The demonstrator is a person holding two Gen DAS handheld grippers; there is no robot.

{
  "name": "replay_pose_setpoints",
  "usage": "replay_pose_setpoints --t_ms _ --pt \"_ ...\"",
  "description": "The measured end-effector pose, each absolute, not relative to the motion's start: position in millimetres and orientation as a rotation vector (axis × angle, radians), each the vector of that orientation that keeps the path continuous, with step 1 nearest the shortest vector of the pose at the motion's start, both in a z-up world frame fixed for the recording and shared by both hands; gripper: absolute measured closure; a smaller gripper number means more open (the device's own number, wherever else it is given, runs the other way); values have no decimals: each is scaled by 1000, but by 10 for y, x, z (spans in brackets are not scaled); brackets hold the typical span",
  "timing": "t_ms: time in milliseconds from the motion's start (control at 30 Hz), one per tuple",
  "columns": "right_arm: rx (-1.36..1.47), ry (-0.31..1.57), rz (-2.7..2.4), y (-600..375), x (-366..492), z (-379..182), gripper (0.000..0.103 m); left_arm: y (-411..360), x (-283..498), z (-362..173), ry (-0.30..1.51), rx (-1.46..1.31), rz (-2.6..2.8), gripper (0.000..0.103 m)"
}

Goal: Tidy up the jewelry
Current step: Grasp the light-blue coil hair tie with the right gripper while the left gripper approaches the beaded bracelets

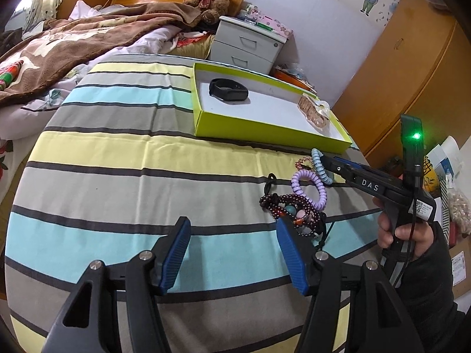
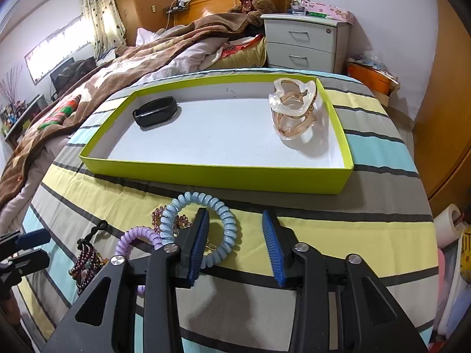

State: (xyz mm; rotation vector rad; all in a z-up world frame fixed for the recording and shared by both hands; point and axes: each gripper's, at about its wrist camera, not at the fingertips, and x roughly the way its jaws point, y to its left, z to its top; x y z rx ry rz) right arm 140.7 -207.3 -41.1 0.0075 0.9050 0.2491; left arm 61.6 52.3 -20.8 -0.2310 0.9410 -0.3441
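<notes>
Striped cloth (image 1: 117,153) covers the surface; a green box (image 2: 223,176) with a white floor sits on it at the far side. Inside the box: a black wristband (image 2: 155,114) toward the left end and a clear amber hair claw (image 2: 294,111) toward the right end, well apart from each other. On the cloth in front of the box, a loose cluster of jewelry: blue coil hair tie (image 2: 223,214), purple coil hair tie (image 1: 309,186), a small pink bead bracelet (image 1: 303,163) partly under the blue tie, and a dark red bead bracelet (image 1: 294,206) with a black cord nearest the left side. Right tool (image 2: 237,245): jaws apart, angled down over the blue coil tie. Its left finger sits inside the ring of the tie and its right finger outside, so the right-hand arc of the coil lies between the pads; the pads do not press on it, so nothing is grasped. In the left wrist view the right tool's tip meets the blue tie, with a hand (image 1: 403,235) in a dark sleeve on its handle. Left tool (image 1: 232,253): jaws wide apart and empty, only cloth between the pads; the dark red bead bracelet lies just beyond its right finger, partly hidden by that finger, contact cannot be told.
</notes>
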Motion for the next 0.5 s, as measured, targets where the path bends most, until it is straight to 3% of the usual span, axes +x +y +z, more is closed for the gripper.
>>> replay_pose_setpoints --t_ms 233,500 --pt "-10 907 249 -2075 1397 -415 92 474 661 -232 958 -232 -348 40" --pt "7 863 219 -2169 1318 -332 93 431 712 -254 974 -221 -340 40"
